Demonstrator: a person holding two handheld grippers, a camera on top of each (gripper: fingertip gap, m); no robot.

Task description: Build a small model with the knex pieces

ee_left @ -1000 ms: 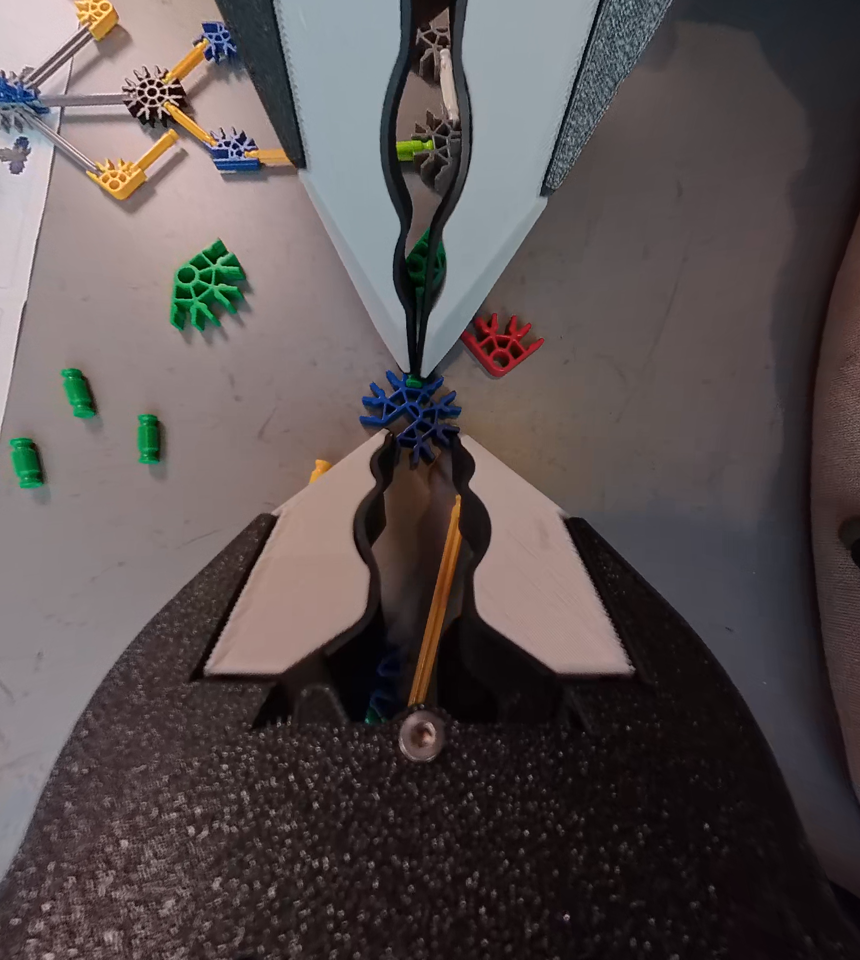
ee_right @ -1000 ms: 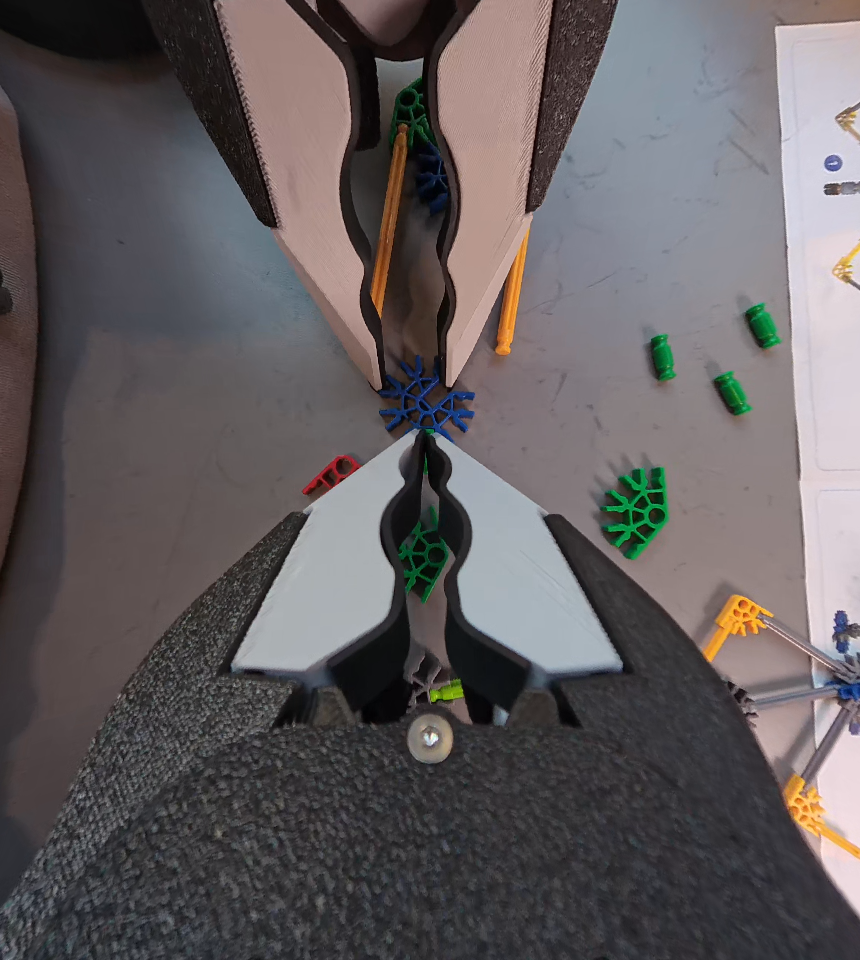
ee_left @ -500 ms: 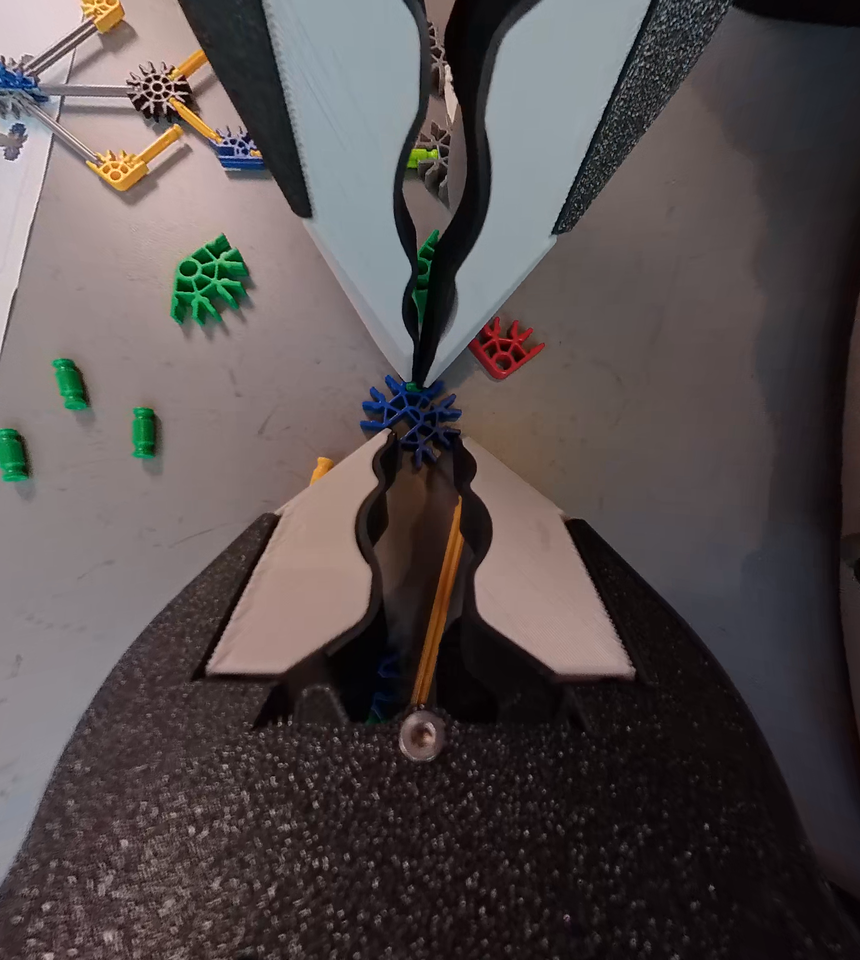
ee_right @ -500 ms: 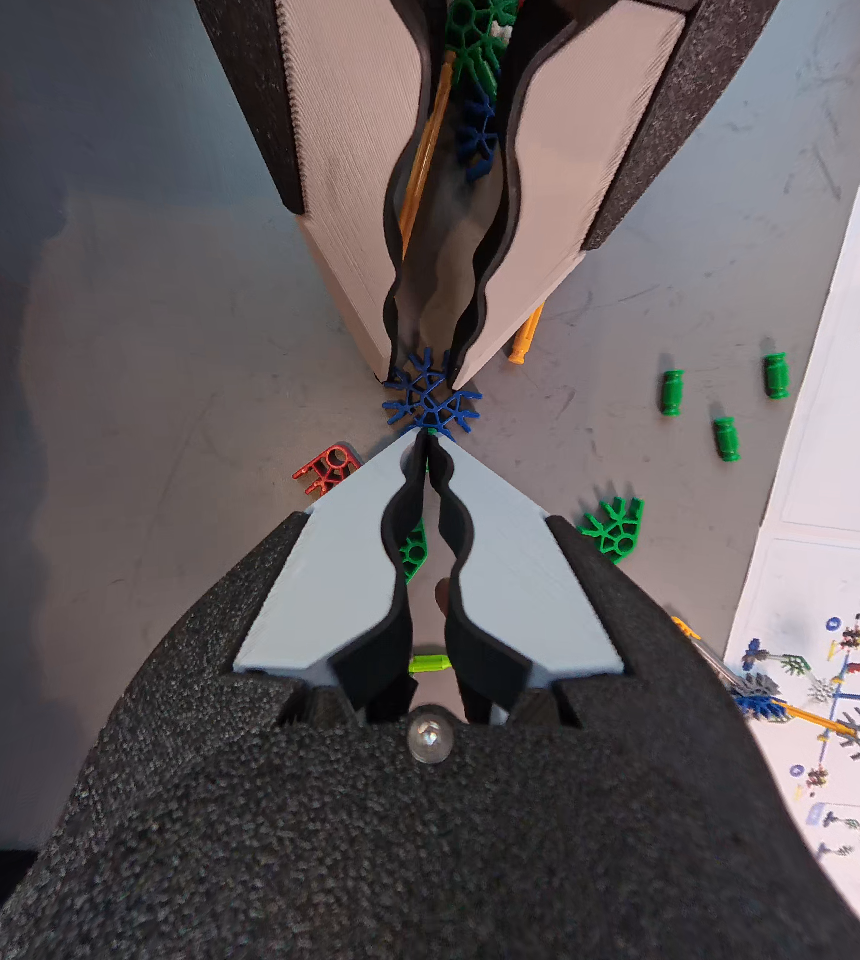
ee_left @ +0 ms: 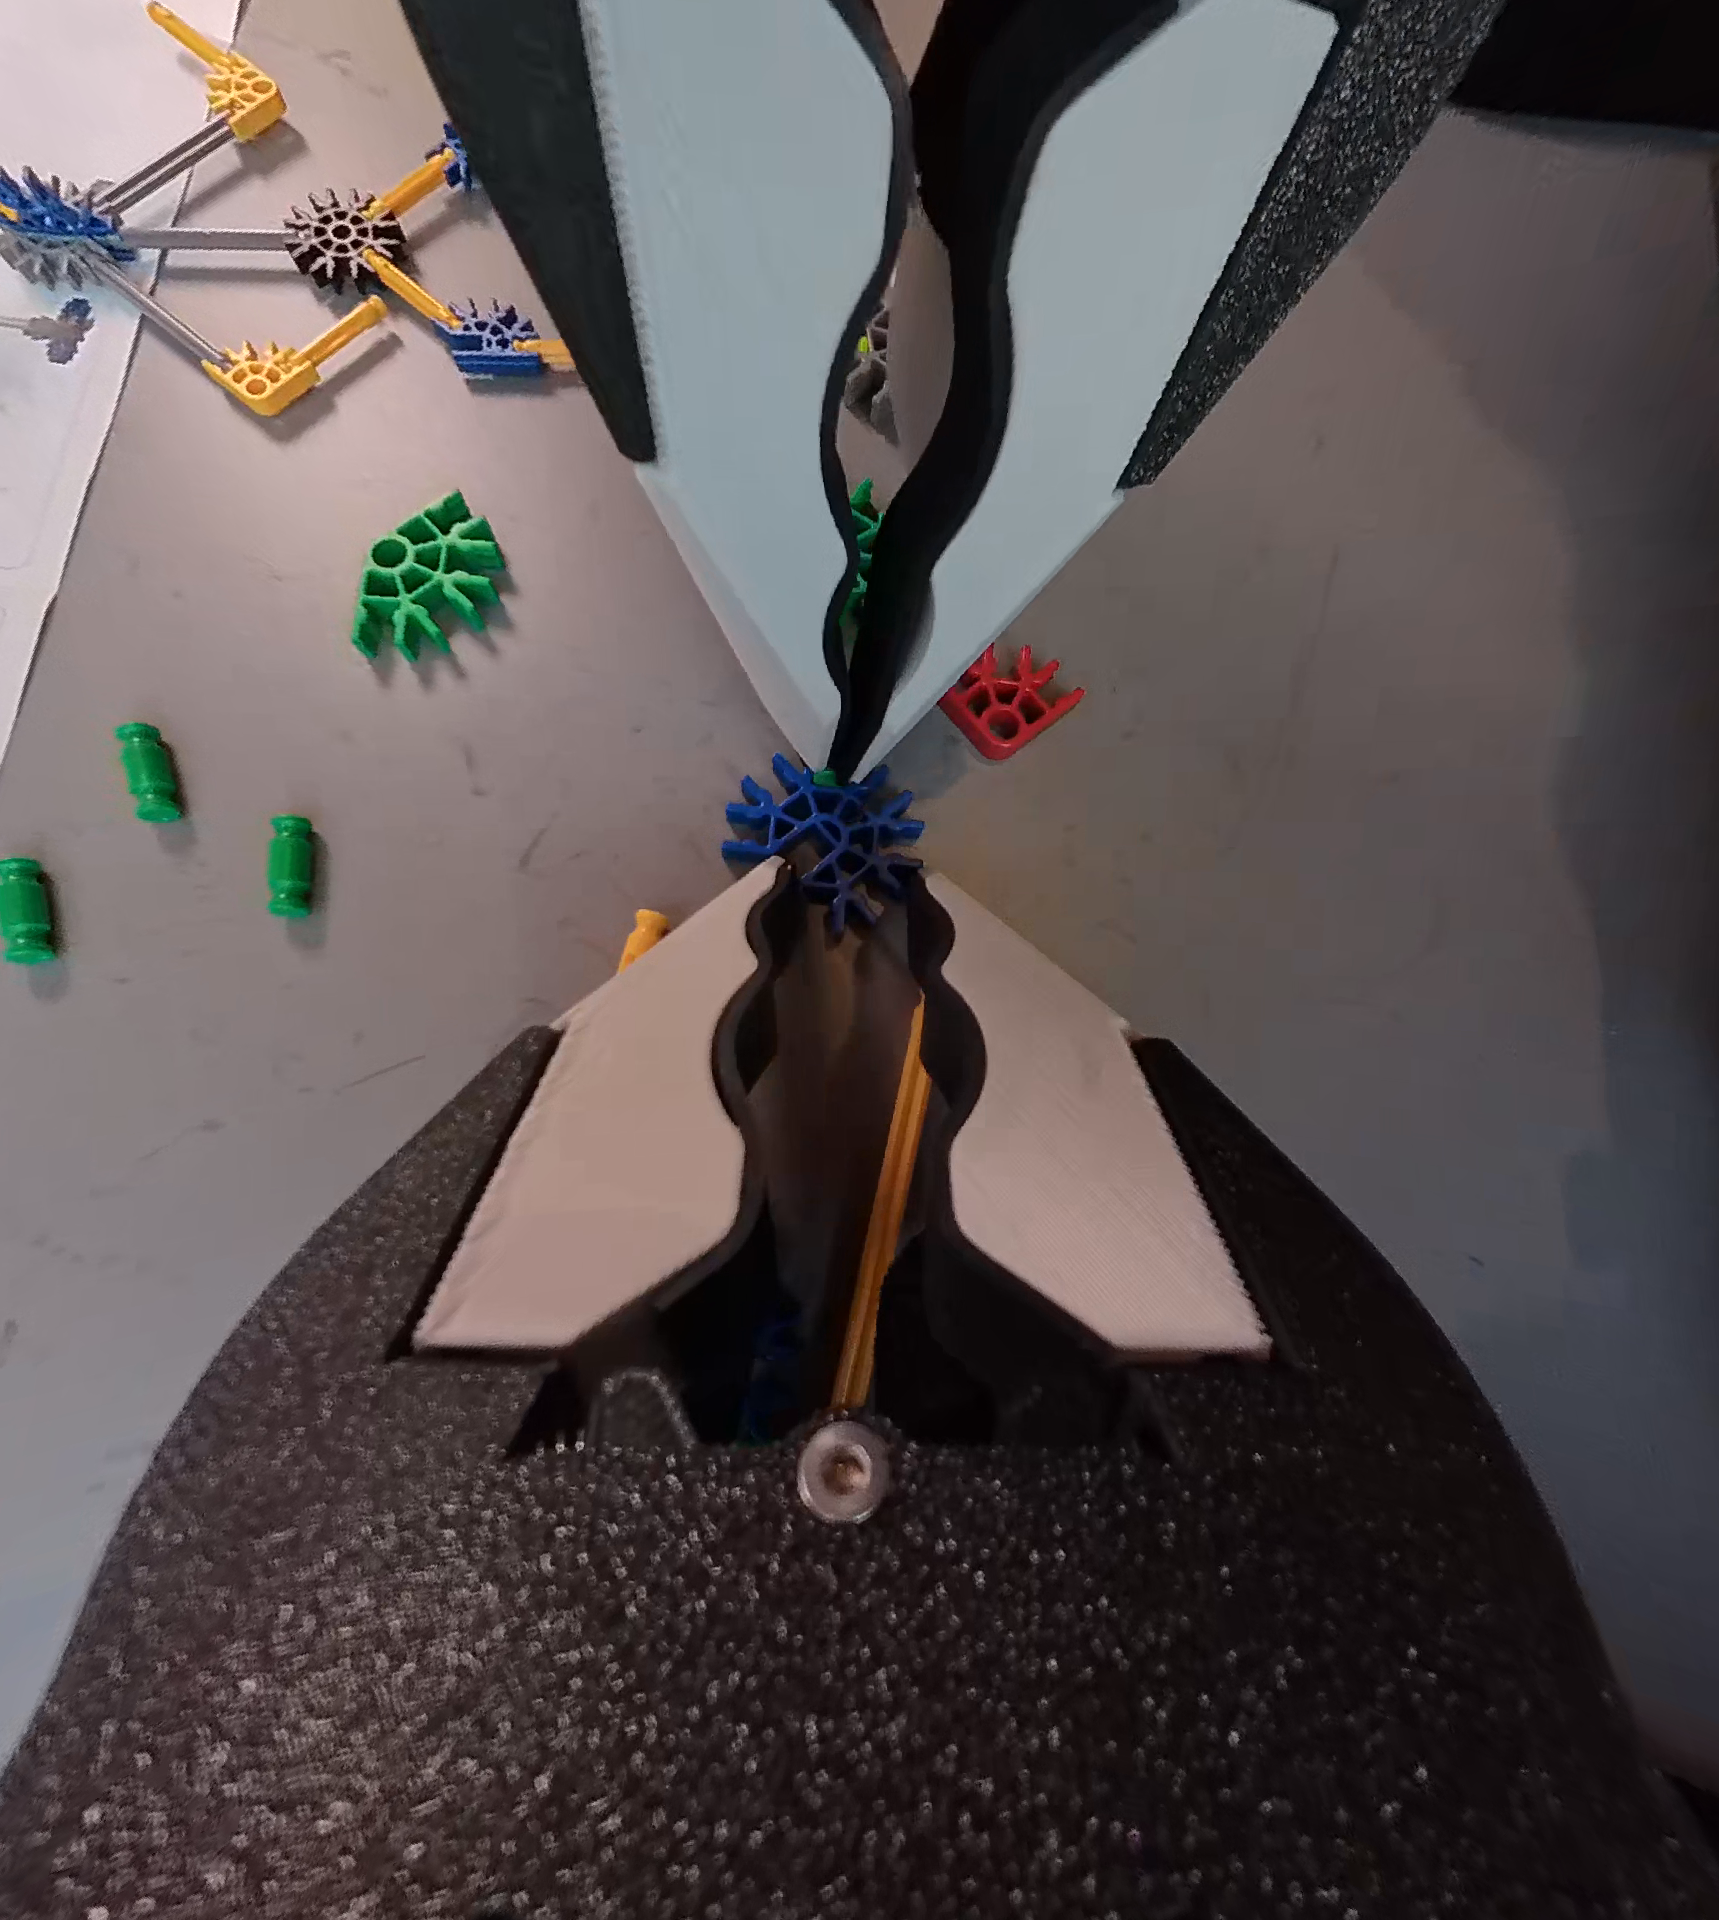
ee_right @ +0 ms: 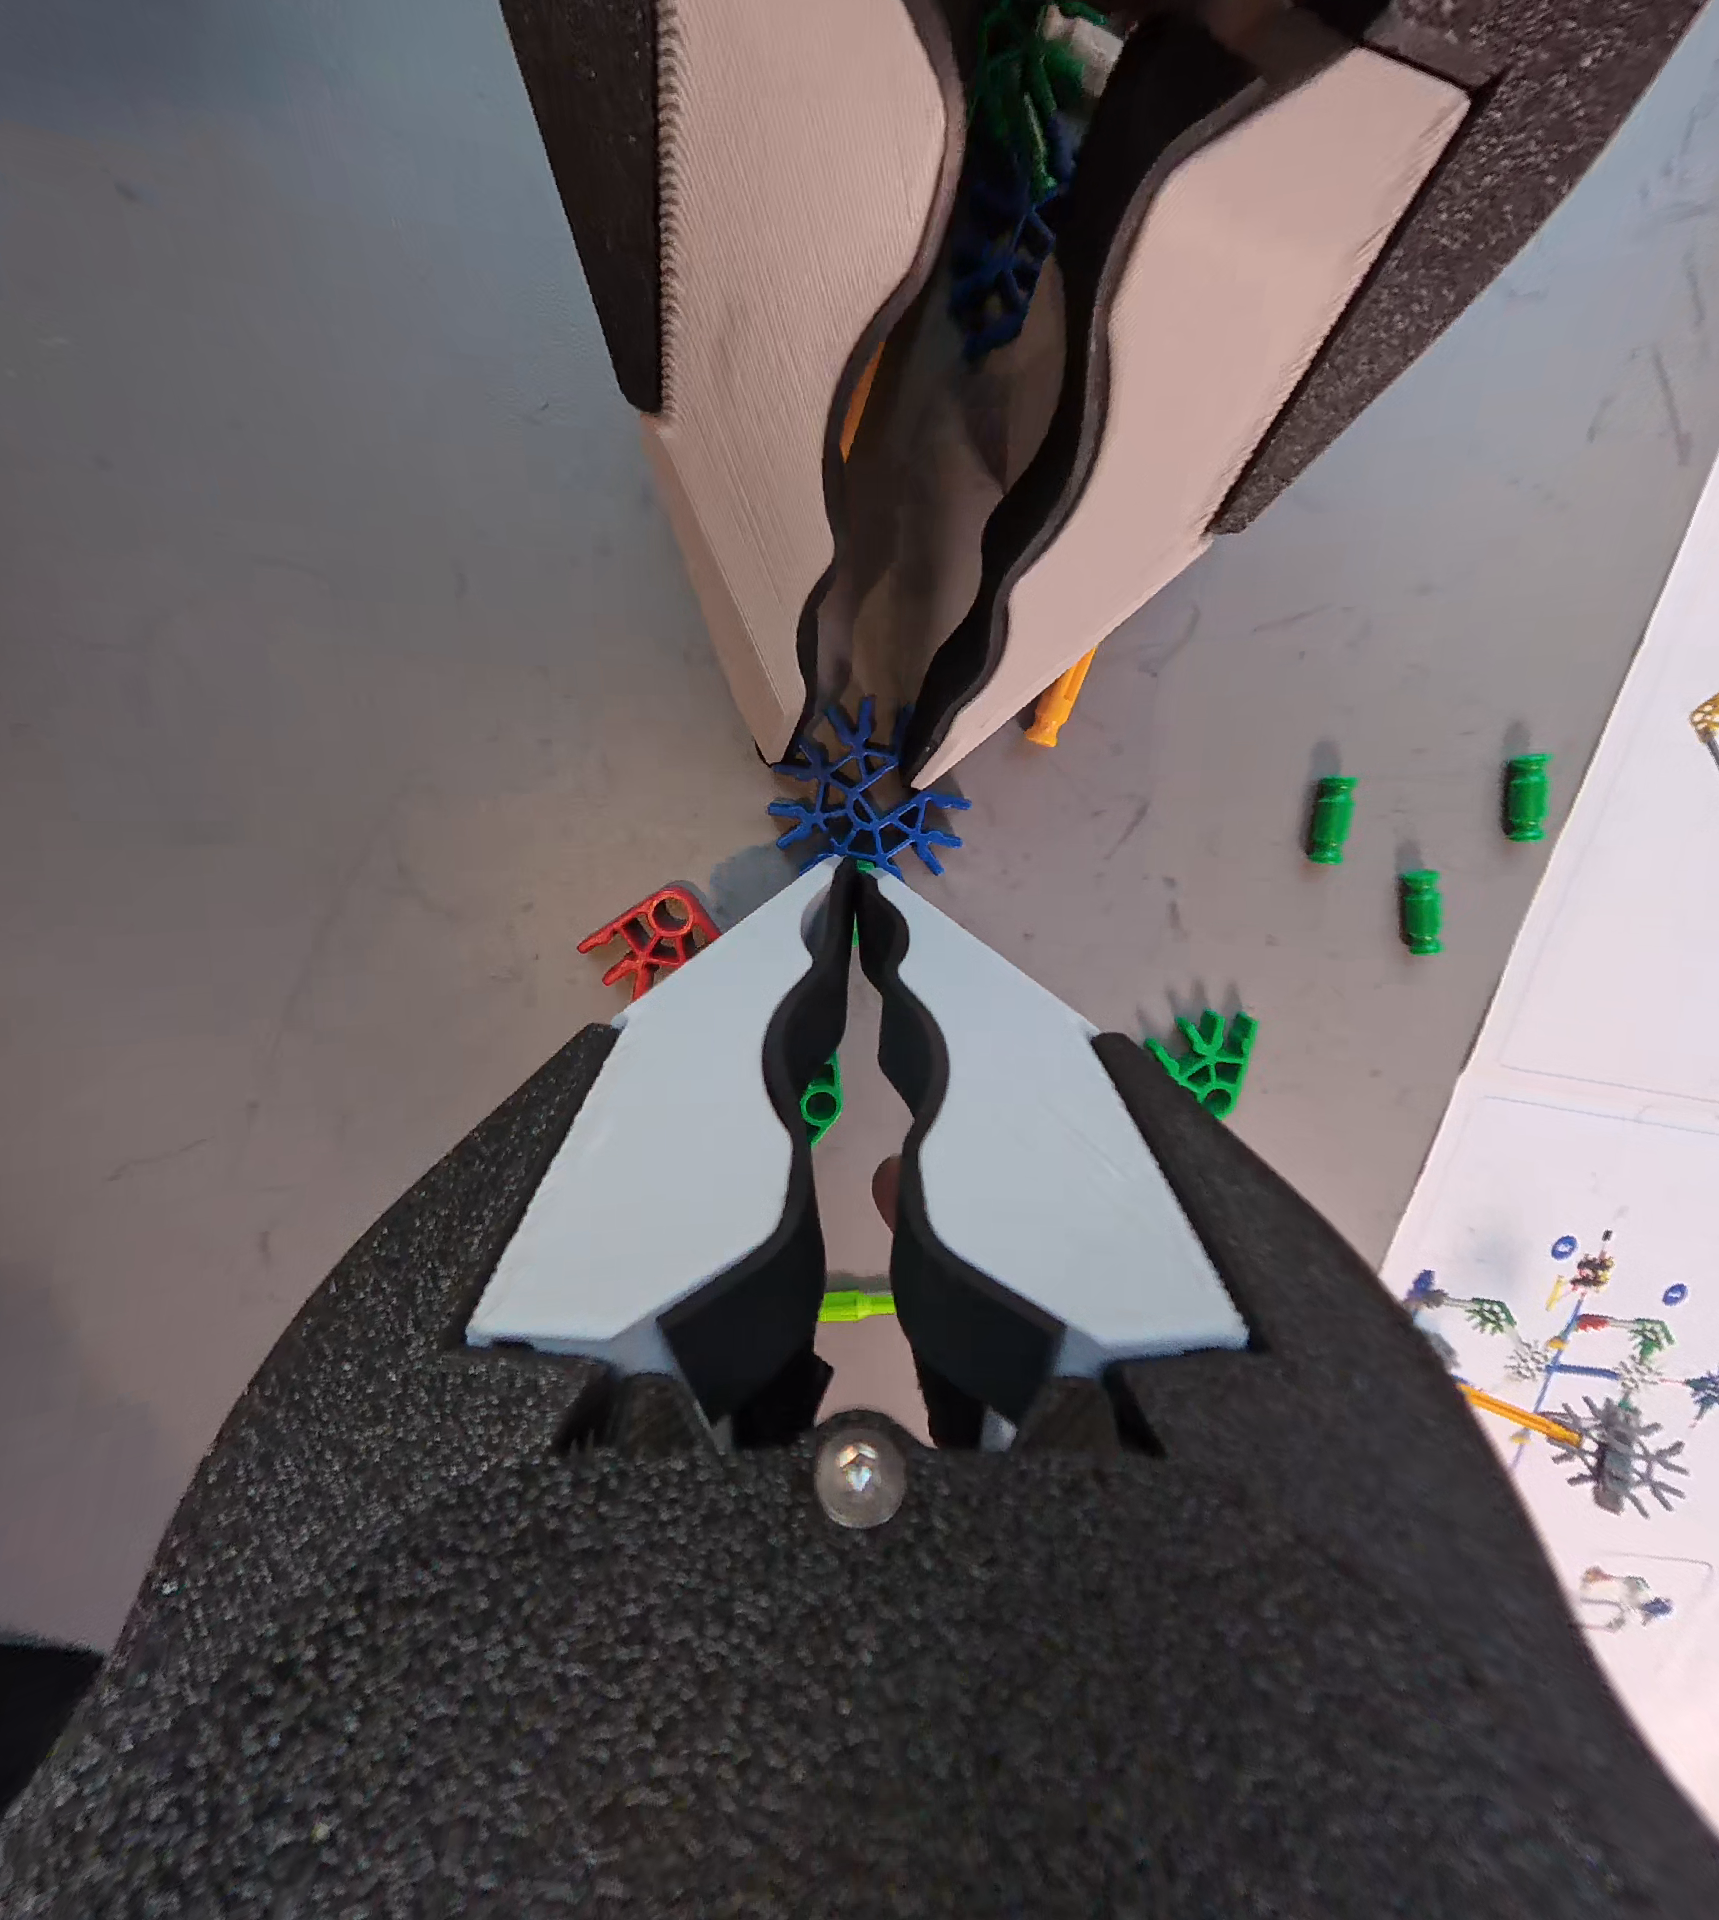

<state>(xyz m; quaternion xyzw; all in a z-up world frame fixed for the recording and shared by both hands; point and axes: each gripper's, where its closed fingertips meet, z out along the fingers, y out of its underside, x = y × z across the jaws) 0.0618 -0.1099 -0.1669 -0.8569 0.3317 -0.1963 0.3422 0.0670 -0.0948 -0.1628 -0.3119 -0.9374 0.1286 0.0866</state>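
Blue snowflake connector (ee_left: pixel 824 831) held above the grey bench (ee_left: pixel 1354 831), gripped from opposite sides. Left tool (ee_left: pixel 850 883), beige fingers narrowly parted, clamps its near edge; right tool (ee_right: pixel 850 873), pale blue fingers almost together, pinches a small green piece at the connector's other edge. Red connector (ee_left: pixel 1009 707) lies just beside; green connector (ee_left: pixel 429 592) and three green spacers (ee_left: pixel 148 771) lie left; the bench's right side is open.

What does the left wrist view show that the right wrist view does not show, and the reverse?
Only left: the black round connector of the built model. Only right: coloured diagrams on the sheet. Both: the blue connector in the left gripper, the right gripper shut on a small green piece beside it, the red connector, three green spools.
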